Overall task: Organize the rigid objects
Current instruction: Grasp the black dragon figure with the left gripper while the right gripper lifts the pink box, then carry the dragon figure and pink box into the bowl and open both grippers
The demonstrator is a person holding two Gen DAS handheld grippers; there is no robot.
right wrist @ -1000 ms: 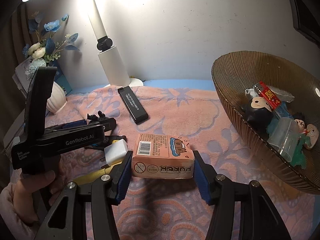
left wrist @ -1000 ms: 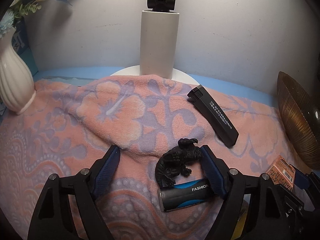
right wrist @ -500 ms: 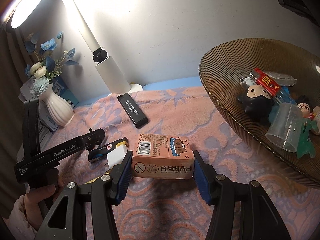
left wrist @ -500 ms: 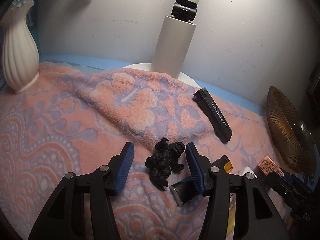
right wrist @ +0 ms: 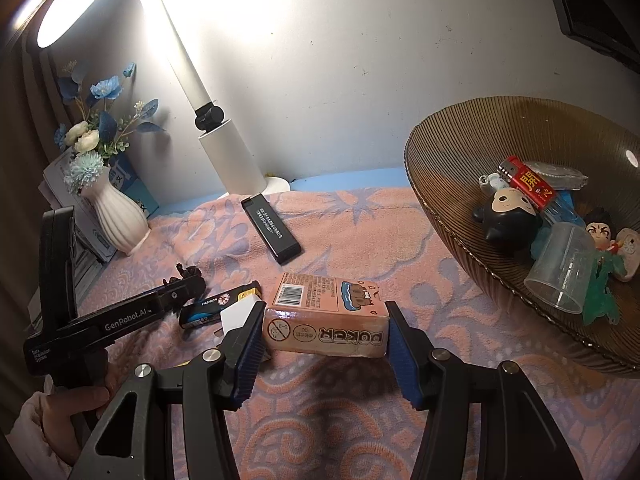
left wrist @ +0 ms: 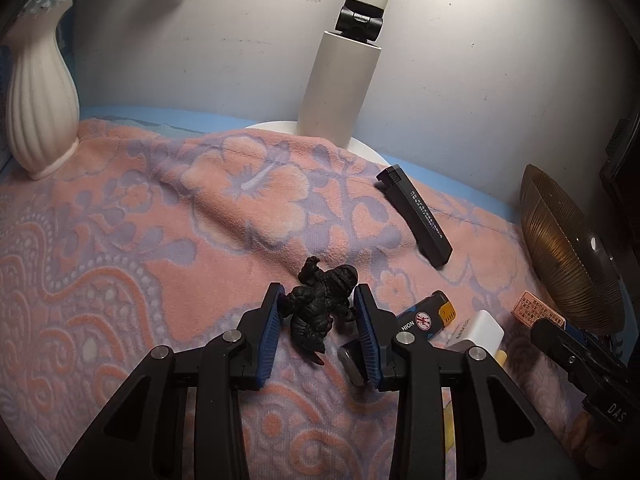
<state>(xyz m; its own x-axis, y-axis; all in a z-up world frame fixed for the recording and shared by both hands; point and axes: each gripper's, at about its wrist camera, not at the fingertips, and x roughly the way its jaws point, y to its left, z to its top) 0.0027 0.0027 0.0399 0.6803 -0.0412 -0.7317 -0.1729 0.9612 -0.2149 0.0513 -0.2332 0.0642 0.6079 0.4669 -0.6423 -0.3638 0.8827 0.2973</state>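
1. My left gripper (left wrist: 318,312) is closing its jaws on the black monster figurine (left wrist: 320,304). The figurine lies on the flowered blanket (left wrist: 160,240), and the pads are at its flanks.
2. Its lumpy limbs could let it twist or squirt out as I squeeze.
3. The right-hand jaw sits against the blue lighter (left wrist: 424,320), which I might nudge or pinch.
4. My right gripper (right wrist: 322,334) holds the poker box (right wrist: 328,316) clamped; a loose grip could drop it short of the brown bowl (right wrist: 460,152).
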